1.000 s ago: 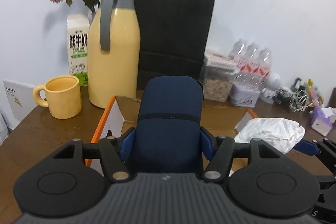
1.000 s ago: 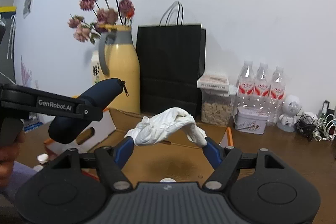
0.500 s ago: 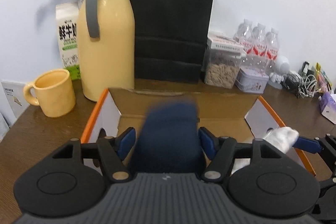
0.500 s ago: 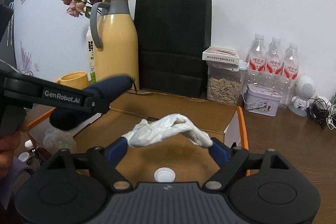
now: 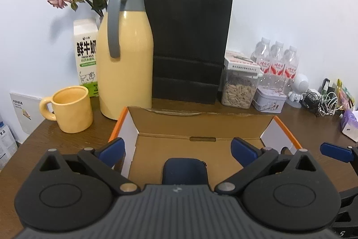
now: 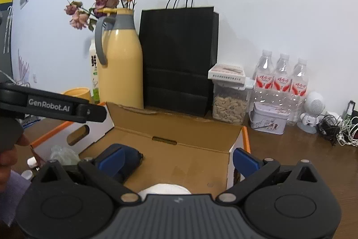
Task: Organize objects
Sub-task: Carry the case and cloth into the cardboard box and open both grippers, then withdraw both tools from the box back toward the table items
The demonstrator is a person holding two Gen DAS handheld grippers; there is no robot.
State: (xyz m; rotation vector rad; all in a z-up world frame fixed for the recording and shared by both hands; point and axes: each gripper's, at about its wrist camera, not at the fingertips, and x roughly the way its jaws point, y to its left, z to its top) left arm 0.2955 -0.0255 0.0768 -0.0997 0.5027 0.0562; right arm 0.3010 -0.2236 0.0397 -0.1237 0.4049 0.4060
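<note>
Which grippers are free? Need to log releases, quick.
Left gripper: open, empty; navy pouch lies in the box.
Right gripper: open, empty; white cloth below.

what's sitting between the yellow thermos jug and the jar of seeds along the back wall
A black paper bag stands between the yellow jug and the seed jar, upright against the wall. Both wrist views show it.

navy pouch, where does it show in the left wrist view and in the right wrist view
Left wrist view: the navy pouch lies low at centre on the cardboard box floor, between the open fingers, touching neither.
Right wrist view: the navy pouch sits low and left, partly behind the left blue finger pad.
Shared landmark: the black paper bag behind the box.
</note>
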